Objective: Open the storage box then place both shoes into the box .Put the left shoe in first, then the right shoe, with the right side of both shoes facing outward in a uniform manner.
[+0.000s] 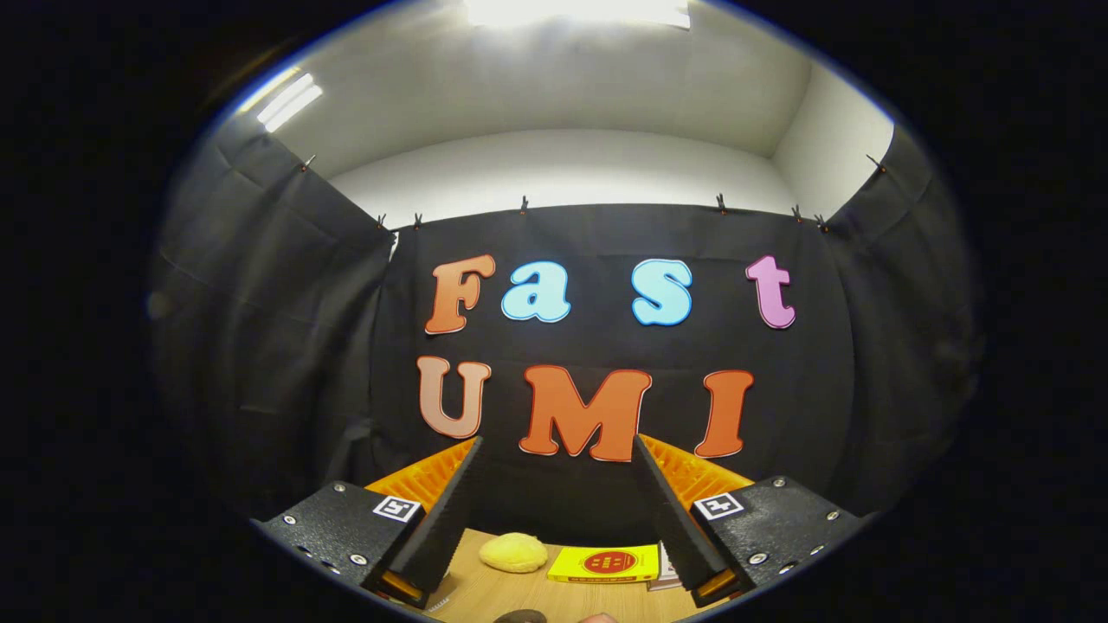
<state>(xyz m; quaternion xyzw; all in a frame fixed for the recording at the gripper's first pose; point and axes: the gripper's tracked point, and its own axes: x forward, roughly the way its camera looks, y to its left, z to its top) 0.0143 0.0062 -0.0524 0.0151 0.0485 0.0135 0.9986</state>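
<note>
Above the tabletop point(493, 593), the claw point(558, 450) is hanging wide apart, gripping nothing. Just behind a yellow flat box point(603, 564) its fingers are pointing at cloth; shoes and storage box unseen, so everything seemingly remains undone.

Tabletop point(485, 588) of pale tan wood grain; a soft yellow rounded lump point(514, 552), possibly a sponge; a bright yellow flat pack point(603, 564) bearing a red round emblem; black cloth wall point(286, 346) beneath a white ceiling point(554, 95).

The gripper point(554, 450) holds its fingers spread wide.
</note>
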